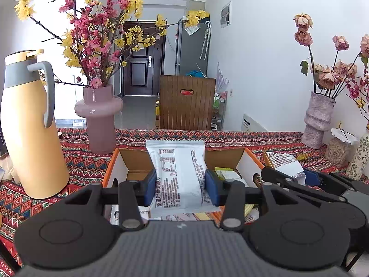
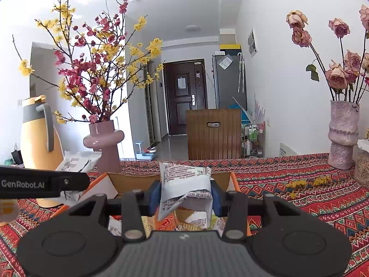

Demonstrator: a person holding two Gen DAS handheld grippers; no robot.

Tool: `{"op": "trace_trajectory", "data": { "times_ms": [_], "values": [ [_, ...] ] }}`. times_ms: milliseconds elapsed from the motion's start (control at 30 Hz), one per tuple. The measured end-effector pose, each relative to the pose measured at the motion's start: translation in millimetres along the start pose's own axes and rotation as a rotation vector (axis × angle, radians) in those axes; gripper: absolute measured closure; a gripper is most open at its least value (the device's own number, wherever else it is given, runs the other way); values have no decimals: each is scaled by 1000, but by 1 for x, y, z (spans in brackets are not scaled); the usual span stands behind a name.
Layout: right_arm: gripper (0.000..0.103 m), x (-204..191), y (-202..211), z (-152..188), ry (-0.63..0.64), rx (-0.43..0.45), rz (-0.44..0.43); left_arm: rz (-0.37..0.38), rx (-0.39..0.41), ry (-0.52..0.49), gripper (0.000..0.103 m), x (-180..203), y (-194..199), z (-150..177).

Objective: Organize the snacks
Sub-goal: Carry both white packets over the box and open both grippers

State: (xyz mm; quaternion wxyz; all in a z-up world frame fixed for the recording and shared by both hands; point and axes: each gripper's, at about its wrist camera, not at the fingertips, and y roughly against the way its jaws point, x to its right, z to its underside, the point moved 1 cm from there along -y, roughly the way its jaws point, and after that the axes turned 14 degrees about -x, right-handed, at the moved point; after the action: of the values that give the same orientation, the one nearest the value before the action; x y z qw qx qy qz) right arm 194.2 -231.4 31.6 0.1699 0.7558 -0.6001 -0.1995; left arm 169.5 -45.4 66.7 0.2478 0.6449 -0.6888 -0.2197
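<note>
Blue-padded fingers (image 1: 151, 188) of each gripper clamp a white printed foil snack packet (image 1: 178, 173) above the orange-edged cardboard box (image 1: 110, 168); carry both level, clear of its walls.

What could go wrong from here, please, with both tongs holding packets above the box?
1. The right tongs pinch a crumpled packet near its lower part; it might slip out.
2. The two tongs are close together over the box and might collide.
3. The vase stands just behind the box; a swing might tip it.
</note>
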Motion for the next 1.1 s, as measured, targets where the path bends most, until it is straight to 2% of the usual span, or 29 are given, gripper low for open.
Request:
{"op": "trace_trajectory", "data": {
  "times_ms": [200, 433, 700, 833, 900, 933, 967, 1000, 1033, 1067, 1100],
  "values": [
    [60, -1, -32, -11, -22, 8, 21, -34, 4, 41, 58, -7, -28, -11],
    [60, 3, -53, 1, -37, -8, 17, -63, -7, 63, 58, -16, -65, -3],
    [60, 3, -60, 6, -38, -39, 31, -69, -30, 56, 58, -19, -74, 1],
    [56, 3, -60, 6, -40, -43, 34, -56, -19, 56, 58, -19, -73, 3],
    [52, 3, -59, 6, -41, -46, 36, -50, -17, 63, 51, -20, -73, 4],
    [50, 4, -59, 7, -46, -45, 39, -50, -15, 65, 44, -21, -73, 4],
    [44, 5, -58, 6, -49, -43, 37, -51, -9, 69, 39, -22, -72, 4],
    [39, 5, -56, 6, -53, -41, 33, -56, -2, 73, 27, -22, -71, 5],
    [25, 6, -54, 6, -58, -34, 32, -60, 8, 78, 19, -23, -69, 5],
    [16, 7, -52, 6, -64, -24, 36, -64, 18, 83, 15, -23, -67, 5],
    [4, 7, -50, 7, -68, -11, 38, -70, 26, 91, 5, -23, -65, 5]
  ]
}}
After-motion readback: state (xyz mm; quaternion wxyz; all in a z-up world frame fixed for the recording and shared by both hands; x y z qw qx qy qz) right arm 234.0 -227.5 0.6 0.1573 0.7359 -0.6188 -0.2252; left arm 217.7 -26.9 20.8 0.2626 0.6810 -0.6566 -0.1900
